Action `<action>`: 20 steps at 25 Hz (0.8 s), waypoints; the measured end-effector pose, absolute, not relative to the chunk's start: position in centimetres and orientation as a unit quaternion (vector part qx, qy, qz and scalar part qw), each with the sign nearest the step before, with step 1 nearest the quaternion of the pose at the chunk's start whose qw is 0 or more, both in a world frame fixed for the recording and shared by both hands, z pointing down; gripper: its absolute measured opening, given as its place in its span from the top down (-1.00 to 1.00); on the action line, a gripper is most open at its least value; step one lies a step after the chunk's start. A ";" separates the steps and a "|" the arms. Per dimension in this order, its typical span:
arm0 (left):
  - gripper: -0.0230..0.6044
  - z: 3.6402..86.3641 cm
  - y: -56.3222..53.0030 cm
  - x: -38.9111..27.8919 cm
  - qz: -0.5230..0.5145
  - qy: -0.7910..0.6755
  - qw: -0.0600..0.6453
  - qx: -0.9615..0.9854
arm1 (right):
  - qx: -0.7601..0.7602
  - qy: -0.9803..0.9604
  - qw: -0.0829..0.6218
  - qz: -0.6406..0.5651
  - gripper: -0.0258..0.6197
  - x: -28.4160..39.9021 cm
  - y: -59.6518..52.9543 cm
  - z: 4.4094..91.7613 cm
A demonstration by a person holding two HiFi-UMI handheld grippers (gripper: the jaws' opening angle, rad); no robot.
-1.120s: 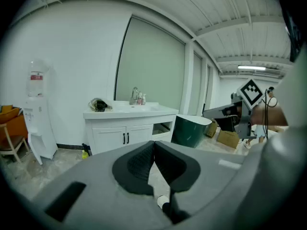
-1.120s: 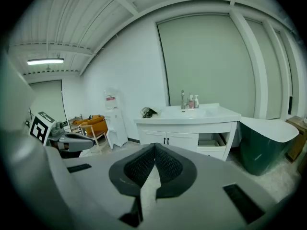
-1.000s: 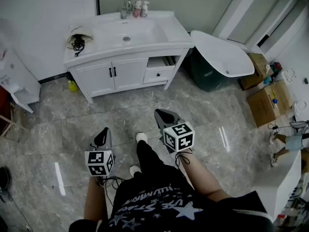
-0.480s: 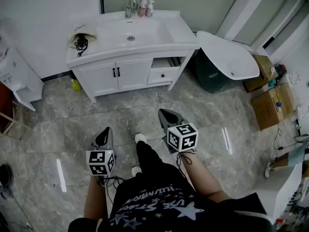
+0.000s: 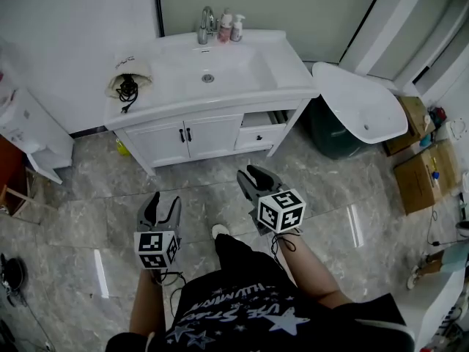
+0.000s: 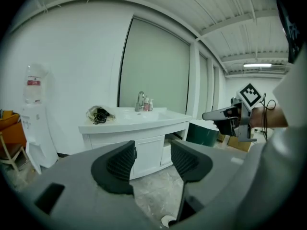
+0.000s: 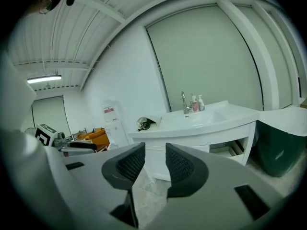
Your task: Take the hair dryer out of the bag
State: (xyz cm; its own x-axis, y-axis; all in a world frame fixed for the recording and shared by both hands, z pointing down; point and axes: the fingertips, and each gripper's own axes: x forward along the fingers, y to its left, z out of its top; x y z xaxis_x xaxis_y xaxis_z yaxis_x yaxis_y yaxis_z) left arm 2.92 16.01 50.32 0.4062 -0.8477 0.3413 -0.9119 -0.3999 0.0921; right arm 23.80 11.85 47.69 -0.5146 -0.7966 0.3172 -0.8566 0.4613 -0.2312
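A cream bag lies on the left end of the white vanity top, with a black hair dryer cord spilling from its mouth. It also shows as the bag in the left gripper view and the bag in the right gripper view. My left gripper and right gripper hang over the marble floor, well short of the vanity. The jaws of both are opening with nothing between them, as seen at the left gripper and the right gripper.
A sink, a faucet and small bottles sit on the vanity. A white tub leans over a green bin on the right. Cardboard boxes stand further right, and a white water dispenser at the left.
The vanity has come closer as the person stepped toward it. Both grippers moved forward, and their jaws went from shut to apart.
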 end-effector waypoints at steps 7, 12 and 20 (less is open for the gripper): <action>-0.07 49.6 7.5 2.6 0.114 -0.559 0.147 0.808 | 0.450 -0.865 0.091 0.204 0.25 23.1 2.0 47.9; -0.08 50.0 3.5 1.6 0.125 -0.582 0.153 0.789 | 0.425 -0.874 0.086 0.218 0.24 21.9 -3.3 48.3; -0.09 49.9 0.4 -2.5 0.128 -0.635 0.156 0.746 | 0.377 -0.891 0.087 0.237 0.25 18.0 -8.8 49.6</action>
